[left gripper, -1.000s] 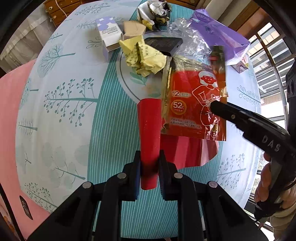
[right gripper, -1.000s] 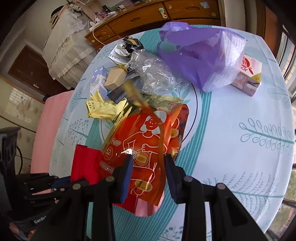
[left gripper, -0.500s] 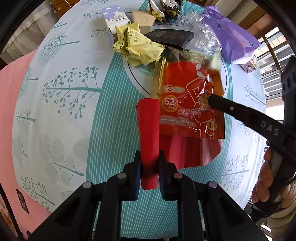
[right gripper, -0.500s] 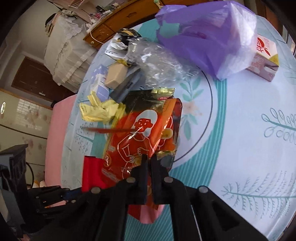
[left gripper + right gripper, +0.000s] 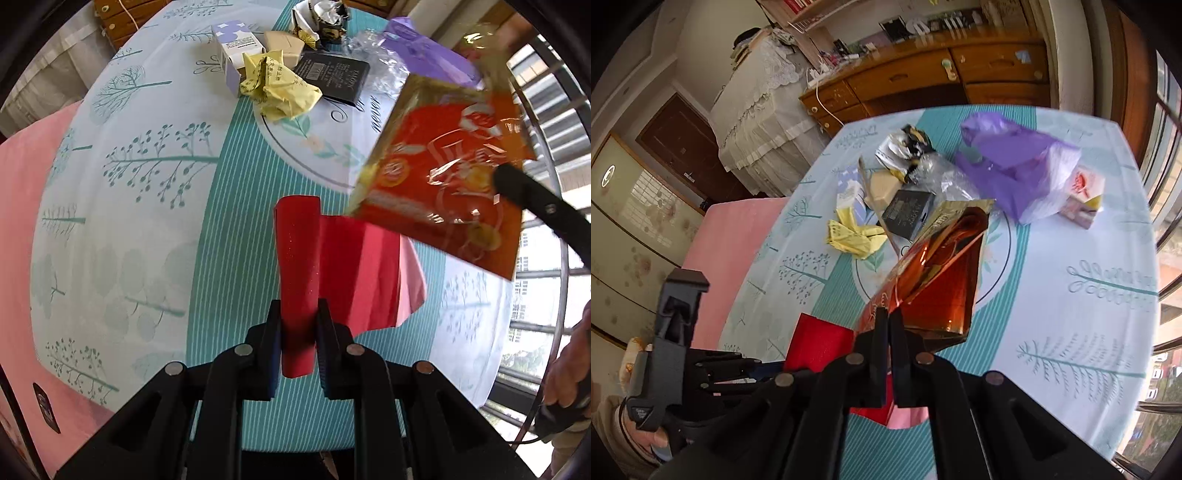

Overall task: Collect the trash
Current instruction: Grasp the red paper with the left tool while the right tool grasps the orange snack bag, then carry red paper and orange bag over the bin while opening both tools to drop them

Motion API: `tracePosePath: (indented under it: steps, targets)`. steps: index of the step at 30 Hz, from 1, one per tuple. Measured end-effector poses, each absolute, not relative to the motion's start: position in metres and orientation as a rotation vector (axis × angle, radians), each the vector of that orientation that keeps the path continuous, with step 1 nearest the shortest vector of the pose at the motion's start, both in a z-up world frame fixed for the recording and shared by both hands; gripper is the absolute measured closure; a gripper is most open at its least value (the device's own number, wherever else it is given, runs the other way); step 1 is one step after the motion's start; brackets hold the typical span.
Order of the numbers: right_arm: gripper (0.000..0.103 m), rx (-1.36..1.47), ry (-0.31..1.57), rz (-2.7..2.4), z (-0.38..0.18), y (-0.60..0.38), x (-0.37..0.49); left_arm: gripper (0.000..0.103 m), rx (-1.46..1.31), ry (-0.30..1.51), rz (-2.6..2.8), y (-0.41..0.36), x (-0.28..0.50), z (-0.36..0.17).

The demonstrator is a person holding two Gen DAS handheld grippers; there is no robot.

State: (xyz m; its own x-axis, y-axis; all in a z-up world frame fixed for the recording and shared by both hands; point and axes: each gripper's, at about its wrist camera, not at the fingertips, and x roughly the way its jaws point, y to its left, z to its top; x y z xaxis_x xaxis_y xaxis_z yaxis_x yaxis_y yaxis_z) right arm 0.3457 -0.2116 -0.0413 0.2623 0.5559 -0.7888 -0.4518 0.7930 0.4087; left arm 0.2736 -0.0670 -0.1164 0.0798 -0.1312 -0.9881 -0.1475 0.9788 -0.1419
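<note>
Trash is what I'm gathering, and the piece in play is the red foil wrapper (image 5: pixel 443 192). A second ago it lay flat on the desk, overlapping the red bag, with my right gripper (image 5: pixel 889 321) spread open around its near edge. Half a second ago the jaws had clamped onto that edge. Now the wrapper is off the desk (image 5: pixel 147 221) entirely, hanging tilted in the air from the right gripper, which is clenched on its lower corner; in the right wrist view it bulges open above the fingers. The lift has uncovered the printed circle at the middle of the cloth.

My left gripper (image 5: pixel 298 332) has not let go: it is clamped on the folded edge of the red bag (image 5: pixel 354 273), which lies on the desk just ahead of it, its mouth turned toward the wrapper.

I judge the pick done and the drop into the bag the step in hand. Left on the far side are the yellow crumpled paper (image 5: pixel 277 88), black box (image 5: pixel 334 75), purple plastic bag (image 5: pixel 1015 173), clear plastic (image 5: pixel 942 177) and small cartons, so the collection is at an early stage.
</note>
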Motion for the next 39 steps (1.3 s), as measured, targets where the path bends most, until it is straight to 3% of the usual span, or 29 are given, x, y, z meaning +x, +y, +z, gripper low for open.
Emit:
tracePosePath:
  steps: [12,20,31,39]
  targets:
    - [0.103,0.072,1.028,0.512,0.004,-0.215,0.213,0.089,-0.126,1.397,-0.123,-0.016,0.183,-0.066]
    - [0.103,0.041,1.052,0.399,-0.007,-0.180,0.088,0.089,-0.068,1.373,-0.203,0.035,0.097,-0.057]
    - [0.103,-0.048,1.235,0.369,-0.067,-0.131,-0.006,0.089,0.029,1.473,-0.261,0.045,0.009,-0.101]
    - [0.102,-0.049,1.379,0.351,-0.168,-0.131,-0.021,0.089,0.068,1.526,-0.269,0.011,-0.014,-0.202]
